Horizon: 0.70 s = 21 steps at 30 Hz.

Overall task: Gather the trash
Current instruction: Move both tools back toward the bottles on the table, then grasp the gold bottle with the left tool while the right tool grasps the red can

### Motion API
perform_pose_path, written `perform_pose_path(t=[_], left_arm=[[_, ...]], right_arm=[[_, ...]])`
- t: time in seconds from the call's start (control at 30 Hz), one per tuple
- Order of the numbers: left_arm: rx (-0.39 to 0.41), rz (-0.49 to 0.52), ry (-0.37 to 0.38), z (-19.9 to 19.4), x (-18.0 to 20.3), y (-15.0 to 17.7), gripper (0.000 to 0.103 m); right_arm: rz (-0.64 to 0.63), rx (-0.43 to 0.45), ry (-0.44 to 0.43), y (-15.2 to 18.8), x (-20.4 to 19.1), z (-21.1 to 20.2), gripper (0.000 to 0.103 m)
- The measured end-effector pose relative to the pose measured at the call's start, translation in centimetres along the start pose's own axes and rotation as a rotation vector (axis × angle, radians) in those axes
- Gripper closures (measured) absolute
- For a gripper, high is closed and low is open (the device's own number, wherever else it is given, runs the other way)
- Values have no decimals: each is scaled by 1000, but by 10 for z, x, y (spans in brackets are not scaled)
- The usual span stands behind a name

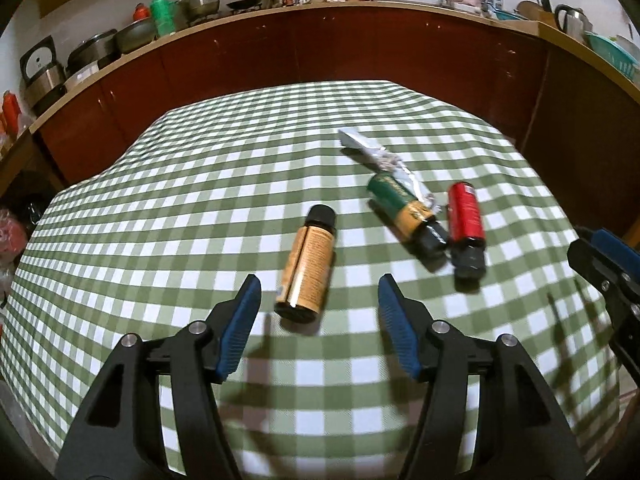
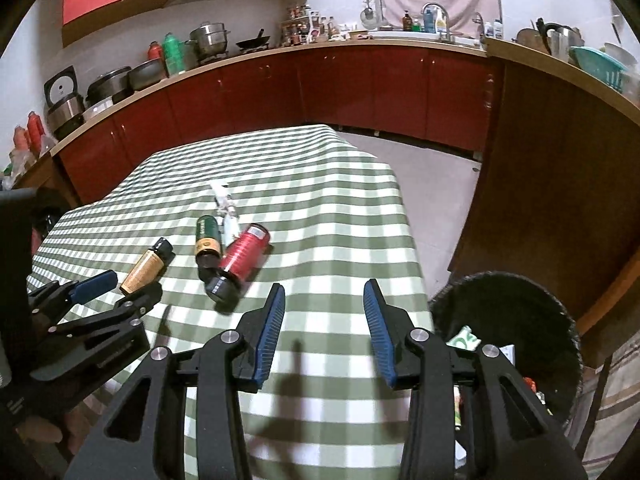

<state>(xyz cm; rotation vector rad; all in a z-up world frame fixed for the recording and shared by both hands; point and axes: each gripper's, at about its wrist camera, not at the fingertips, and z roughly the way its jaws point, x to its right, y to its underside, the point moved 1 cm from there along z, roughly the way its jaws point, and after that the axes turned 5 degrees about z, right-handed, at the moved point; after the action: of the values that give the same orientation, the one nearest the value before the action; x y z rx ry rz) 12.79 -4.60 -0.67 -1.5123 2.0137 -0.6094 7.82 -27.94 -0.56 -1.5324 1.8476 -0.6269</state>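
Note:
Three small bottles lie on the green checked tablecloth (image 1: 200, 184). A tan-labelled bottle (image 1: 306, 266) with a black cap lies just ahead of my left gripper (image 1: 318, 292), which hangs open above the cloth with nothing between its pads. To the right lie a green-and-yellow bottle (image 1: 406, 212) and a red bottle (image 1: 466, 226), with a crumpled silver wrapper (image 1: 376, 152) behind them. In the right wrist view my right gripper (image 2: 325, 300) is open and empty, short of the red bottle (image 2: 242, 258), green bottle (image 2: 208, 238) and tan bottle (image 2: 146, 268). The left gripper (image 2: 116, 288) shows at the left edge.
A dark round trash bin (image 2: 508, 344) with some scraps inside stands on the floor off the table's right edge (image 2: 416, 240). Red kitchen cabinets (image 1: 320, 48) under a cluttered counter run behind the table. A wooden cabinet side (image 2: 540, 184) stands beyond the bin.

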Motion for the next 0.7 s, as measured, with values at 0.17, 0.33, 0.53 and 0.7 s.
perform_pose_path(t=[0.17,0.33,0.53,0.7], left_arm=[[-36,-8,31,17,-9,-3,42],[-25,-10,50,20,-14,-3,49],[-7,18,75,18,-14,-4,76],[-5,20,77,18,-18,-4,79]], right_arm=[[-11,-14,-8,-3,-14,8,60],[-27,-24,-15,-7,-28,16,60],[-42,-39,-31,-12,-46,28,60],[-49,-52,-33,-14,-57,37,60]])
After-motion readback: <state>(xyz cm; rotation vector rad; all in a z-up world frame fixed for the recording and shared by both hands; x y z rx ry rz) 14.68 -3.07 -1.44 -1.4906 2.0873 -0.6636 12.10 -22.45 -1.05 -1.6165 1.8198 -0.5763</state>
